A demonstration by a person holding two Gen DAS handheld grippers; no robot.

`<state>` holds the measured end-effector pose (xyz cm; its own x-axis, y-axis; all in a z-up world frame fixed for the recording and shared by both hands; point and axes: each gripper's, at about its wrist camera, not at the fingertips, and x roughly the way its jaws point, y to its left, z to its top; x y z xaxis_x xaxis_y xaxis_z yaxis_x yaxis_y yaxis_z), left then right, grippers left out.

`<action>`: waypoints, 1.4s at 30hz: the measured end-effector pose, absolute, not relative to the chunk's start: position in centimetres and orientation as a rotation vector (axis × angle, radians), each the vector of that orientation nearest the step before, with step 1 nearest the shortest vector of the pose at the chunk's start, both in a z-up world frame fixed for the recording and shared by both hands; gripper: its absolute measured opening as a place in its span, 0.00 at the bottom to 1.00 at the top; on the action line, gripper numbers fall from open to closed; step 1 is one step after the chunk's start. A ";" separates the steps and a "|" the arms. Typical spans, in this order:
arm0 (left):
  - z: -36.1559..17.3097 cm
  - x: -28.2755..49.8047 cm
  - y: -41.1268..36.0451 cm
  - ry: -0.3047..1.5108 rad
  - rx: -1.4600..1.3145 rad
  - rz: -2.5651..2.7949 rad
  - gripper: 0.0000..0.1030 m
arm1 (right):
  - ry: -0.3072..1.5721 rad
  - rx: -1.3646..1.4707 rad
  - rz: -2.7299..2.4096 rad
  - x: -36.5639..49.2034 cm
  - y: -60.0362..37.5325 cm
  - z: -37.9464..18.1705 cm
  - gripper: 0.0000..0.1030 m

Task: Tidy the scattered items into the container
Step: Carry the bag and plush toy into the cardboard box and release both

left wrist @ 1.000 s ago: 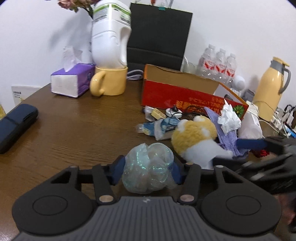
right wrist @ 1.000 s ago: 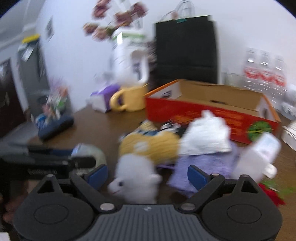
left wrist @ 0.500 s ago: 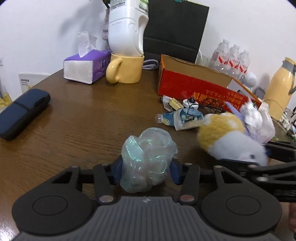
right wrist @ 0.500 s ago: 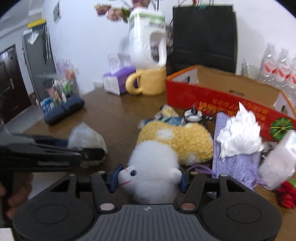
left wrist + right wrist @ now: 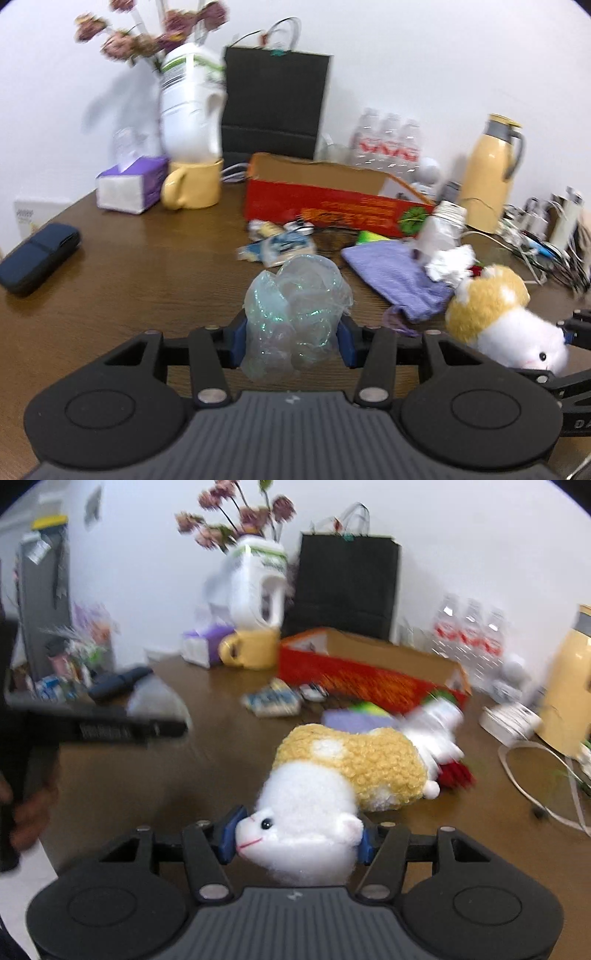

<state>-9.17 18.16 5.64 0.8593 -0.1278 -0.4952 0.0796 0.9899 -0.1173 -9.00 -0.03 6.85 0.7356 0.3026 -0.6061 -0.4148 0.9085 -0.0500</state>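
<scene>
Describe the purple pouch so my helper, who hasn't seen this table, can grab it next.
Start at the long red cardboard box in the middle of the wooden table. Just in front of its right end lies the purple pouch, flat on the wood. It is the only lilac woven cloth there, with crumpled white paper on its right edge.

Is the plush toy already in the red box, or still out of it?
Out. The plush toy is clamped by its white head in the right gripper, above the table, short of the red box.

Two wrist fisheyes, low over table (image 5: 110,280), facing wall, sharing red box (image 5: 332,206).
</scene>
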 end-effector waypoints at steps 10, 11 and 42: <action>8.1 -6.6 17.7 0.459 -0.129 -0.155 0.47 | 0.555 -0.062 0.261 -8.0 -3.7 9.2 0.56; 8.4 -5.8 17.7 0.444 -0.130 -0.147 0.47 | 0.539 -0.044 0.268 -6.8 -3.9 9.7 0.56; 11.4 25.7 12.6 0.505 0.012 0.000 0.49 | 0.578 0.055 0.333 27.0 -3.1 12.2 0.56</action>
